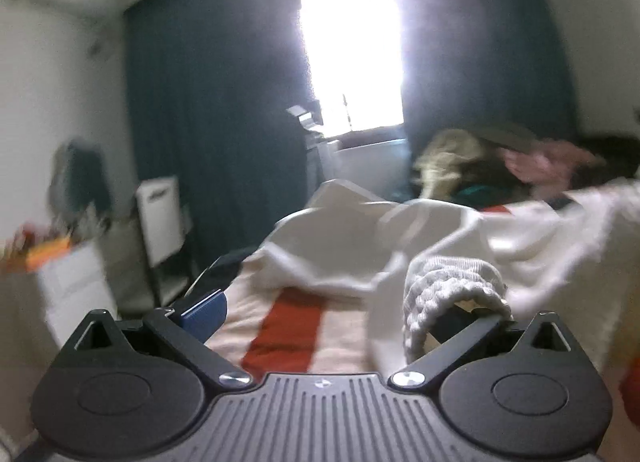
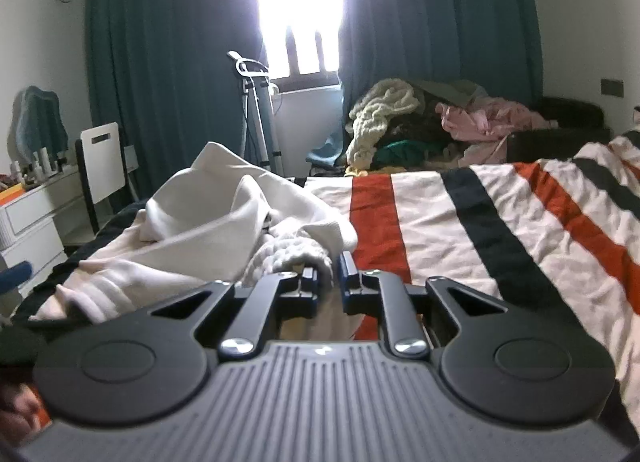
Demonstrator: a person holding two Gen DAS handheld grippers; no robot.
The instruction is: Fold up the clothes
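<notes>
A white sweatshirt [image 2: 208,222] lies crumpled on the striped bedspread [image 2: 500,222]; it also shows in the left wrist view [image 1: 360,238]. Its ribbed cuff [image 1: 452,294] drapes over my left gripper's right finger, hiding the tip. My left gripper [image 1: 340,314] is wide open, its blue-padded left finger [image 1: 204,314] clear of cloth. My right gripper [image 2: 329,282] has a narrow gap between its jaws. The ribbed cuff [image 2: 292,254] lies against its left finger, not clamped.
A pile of other clothes [image 2: 432,122] sits at the far end of the bed. A white chair [image 2: 102,166] and a white dresser [image 2: 32,222] stand left of the bed. Dark curtains [image 2: 172,62] frame a bright window [image 2: 300,2].
</notes>
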